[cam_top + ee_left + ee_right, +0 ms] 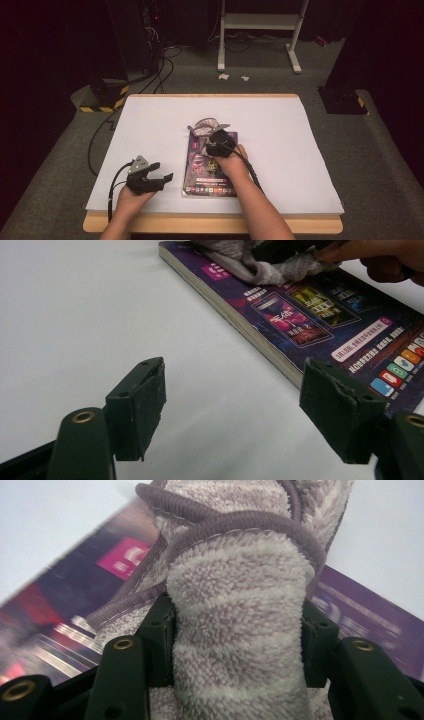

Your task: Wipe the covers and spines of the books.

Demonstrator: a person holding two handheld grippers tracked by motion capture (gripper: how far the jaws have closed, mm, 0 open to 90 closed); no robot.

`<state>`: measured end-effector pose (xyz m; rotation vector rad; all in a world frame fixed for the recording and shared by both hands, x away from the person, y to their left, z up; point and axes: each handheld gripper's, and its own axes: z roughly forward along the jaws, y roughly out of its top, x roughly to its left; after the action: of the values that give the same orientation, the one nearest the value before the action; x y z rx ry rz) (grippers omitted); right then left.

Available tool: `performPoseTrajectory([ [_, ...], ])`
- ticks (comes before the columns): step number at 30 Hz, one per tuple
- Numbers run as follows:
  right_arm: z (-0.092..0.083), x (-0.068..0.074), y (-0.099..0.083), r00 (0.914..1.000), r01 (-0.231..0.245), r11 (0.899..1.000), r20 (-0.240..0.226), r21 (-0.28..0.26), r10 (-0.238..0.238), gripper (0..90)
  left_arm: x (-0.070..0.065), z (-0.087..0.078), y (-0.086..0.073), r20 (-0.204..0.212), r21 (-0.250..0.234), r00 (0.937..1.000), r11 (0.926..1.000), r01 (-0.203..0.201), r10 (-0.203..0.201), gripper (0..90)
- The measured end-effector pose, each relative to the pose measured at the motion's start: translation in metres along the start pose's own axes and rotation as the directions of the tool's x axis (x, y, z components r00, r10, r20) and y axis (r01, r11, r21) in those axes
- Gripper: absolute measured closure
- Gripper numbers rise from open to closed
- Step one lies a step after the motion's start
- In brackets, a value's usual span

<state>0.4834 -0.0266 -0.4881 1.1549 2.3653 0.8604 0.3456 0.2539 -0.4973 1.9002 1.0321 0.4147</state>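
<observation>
On the book (210, 165) at table centre, the right gripper (218, 136) clamps the cloth (235, 630); wipe flat toward 6 o'clock, while the left gripper (159, 172), jaws wide and empty at 8 o'clock, should steady the book's edge.

The worktop (150, 130) has a white sheet on top and a wooden edge showing along its near side. It stands on grey carpet (390, 165). Beyond its far edge a white frame (260, 22) rests on the floor, and two scraps of paper (233, 77) lie just in front of it. Black cables (165, 65) run across the carpet at the far left, near a black base with yellow-and-black tape (105, 97). A second dark base (342, 100) stands at the far right.
</observation>
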Motion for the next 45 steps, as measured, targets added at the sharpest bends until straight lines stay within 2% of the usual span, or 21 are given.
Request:
performPoseTrajectory([
  [12,-0.020,-0.041,-0.027,0.9967,-0.066,0.998,0.046,-0.009,0.066,46.2,-0.002,0.003,0.000,0.001,0.013,1.0000,0.9999,-0.010,0.010,26.8],
  [18,-0.027,-0.058,-0.039,0.9922,-0.117,0.993,0.040,-0.022,0.118,46.1,-0.001,0.004,0.000,-0.003,0.014,1.0000,0.9999,-0.006,0.006,26.8],
  [21,-0.030,-0.063,-0.044,0.9911,-0.124,0.992,0.047,-0.027,0.125,46.1,-0.001,0.004,0.000,-0.004,0.014,1.0000,0.9999,-0.007,0.007,26.8],
  [32,-0.032,-0.066,-0.049,0.9878,-0.147,0.988,0.044,-0.045,0.149,47.0,-0.002,0.004,-0.001,-0.003,0.020,1.0000,0.9998,-0.008,0.008,26.8],
  [42,-0.034,-0.066,-0.050,0.9910,-0.130,0.991,0.026,-0.042,0.131,55.1,-0.003,0.005,-0.002,-0.001,0.029,0.9999,0.9995,-0.014,0.014,26.8],
  [45,-0.037,-0.066,-0.051,0.9941,-0.103,0.994,0.030,-0.040,0.104,58.6,-0.004,0.006,-0.004,-0.002,0.036,0.9999,0.9992,-0.016,0.016,26.8],
])
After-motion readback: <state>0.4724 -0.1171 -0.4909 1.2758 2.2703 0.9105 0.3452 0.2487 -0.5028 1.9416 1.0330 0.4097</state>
